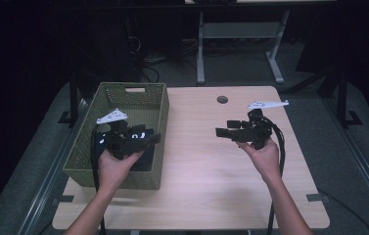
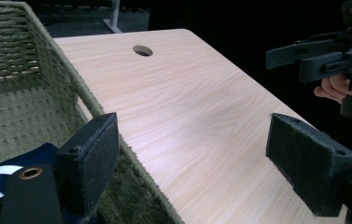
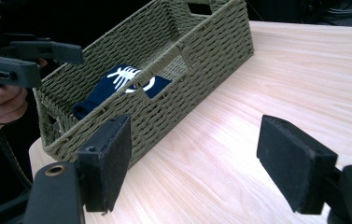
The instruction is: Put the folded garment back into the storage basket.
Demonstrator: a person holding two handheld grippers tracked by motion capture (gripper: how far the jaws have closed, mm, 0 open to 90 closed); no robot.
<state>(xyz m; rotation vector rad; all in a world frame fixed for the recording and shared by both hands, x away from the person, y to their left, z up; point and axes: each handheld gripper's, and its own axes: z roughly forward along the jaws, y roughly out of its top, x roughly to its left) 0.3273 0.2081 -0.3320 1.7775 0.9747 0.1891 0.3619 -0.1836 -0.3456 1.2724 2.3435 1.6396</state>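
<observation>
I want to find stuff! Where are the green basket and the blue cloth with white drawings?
green woven basket (image 3: 211,51), right gripper view, on its outer side wall.
dark blue cloth (image 3: 117,84), right gripper view, on its printed top.

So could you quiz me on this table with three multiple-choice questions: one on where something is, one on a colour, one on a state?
1. Where does the dark blue cloth lie?
A. inside the basket
B. on the bare table
C. on the floor

2. What colour is the basket?
A. red
B. olive green
C. white

3. How do the left gripper jaws stand?
A. clamped on the cloth
C. apart, nothing between them
B. shut on the basket rim

Answers: 1 A, woven walls surround it; 2 B, green weave; 3 C, bare tabletop shows between the pads.
</observation>
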